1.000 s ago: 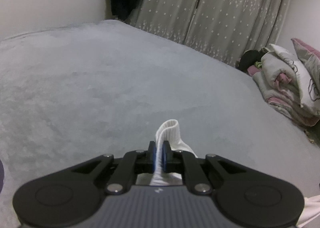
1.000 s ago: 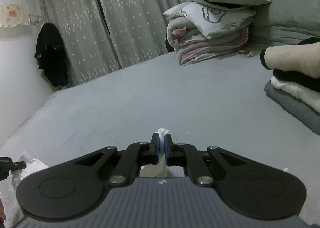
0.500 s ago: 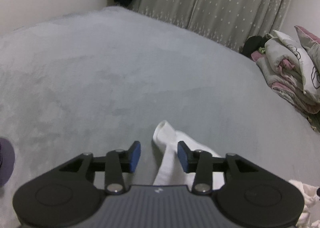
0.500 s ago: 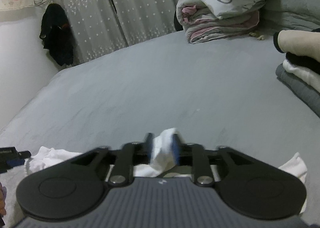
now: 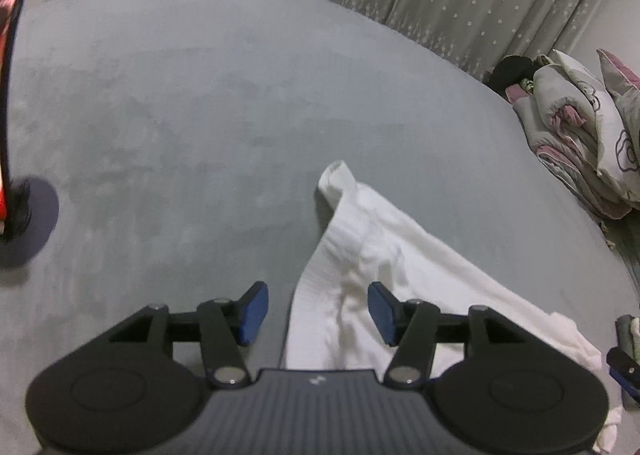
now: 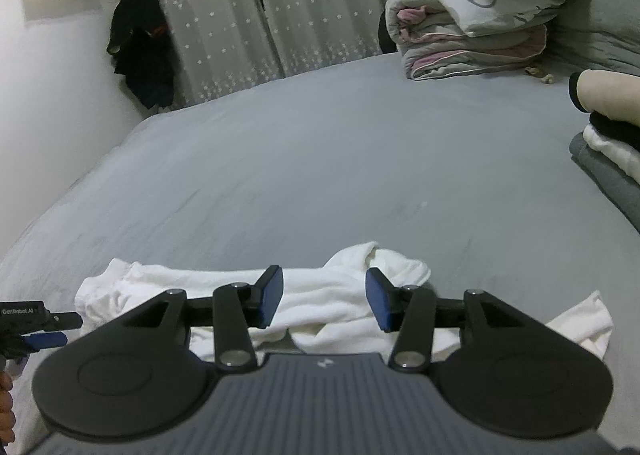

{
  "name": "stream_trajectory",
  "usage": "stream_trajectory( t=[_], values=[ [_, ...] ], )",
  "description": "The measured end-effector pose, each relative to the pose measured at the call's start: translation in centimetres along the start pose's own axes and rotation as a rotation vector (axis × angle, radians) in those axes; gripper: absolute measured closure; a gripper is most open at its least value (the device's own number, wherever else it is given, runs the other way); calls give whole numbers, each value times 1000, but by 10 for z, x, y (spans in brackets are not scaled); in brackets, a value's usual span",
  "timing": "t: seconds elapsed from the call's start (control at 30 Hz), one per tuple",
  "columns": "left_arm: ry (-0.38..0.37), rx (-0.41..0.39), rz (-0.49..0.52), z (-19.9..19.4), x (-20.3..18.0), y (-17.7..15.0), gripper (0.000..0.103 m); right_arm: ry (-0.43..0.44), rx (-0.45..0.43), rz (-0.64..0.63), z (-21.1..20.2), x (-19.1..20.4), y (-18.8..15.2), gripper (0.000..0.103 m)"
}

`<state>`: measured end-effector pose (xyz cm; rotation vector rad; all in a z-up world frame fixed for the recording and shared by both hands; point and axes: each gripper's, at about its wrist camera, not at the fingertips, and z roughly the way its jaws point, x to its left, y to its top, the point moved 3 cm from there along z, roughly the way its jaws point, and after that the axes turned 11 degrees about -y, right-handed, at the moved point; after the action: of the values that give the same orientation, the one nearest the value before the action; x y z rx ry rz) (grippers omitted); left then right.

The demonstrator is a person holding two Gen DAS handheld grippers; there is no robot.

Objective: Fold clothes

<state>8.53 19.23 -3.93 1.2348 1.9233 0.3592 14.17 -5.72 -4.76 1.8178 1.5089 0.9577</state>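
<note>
The white garment is spread flat on the grey bed, released, while the jaws of the left gripper and right gripper have just been opened and are held apart above it.

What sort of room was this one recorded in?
Most likely a bedroom: the white garment lies on a wide grey bed, folded quilts are stacked at its far end, and star-patterned curtains hang behind.
</note>
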Motion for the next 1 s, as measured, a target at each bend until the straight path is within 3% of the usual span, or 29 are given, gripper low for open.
stream_trajectory(
  t=[0.6, 0.8, 1.0],
  values=[
    [-141, 2, -173, -30, 26, -33, 46, 45, 61, -112, -16, 9, -24, 52],
    [-149, 27, -213, -21, 29, -45, 48, 107, 108, -167, -15, 22, -36, 52],
    [-140, 19, -217, -17, 28, -47, 50, 105, 122, -267, -10, 38, -47, 52]
  ],
)
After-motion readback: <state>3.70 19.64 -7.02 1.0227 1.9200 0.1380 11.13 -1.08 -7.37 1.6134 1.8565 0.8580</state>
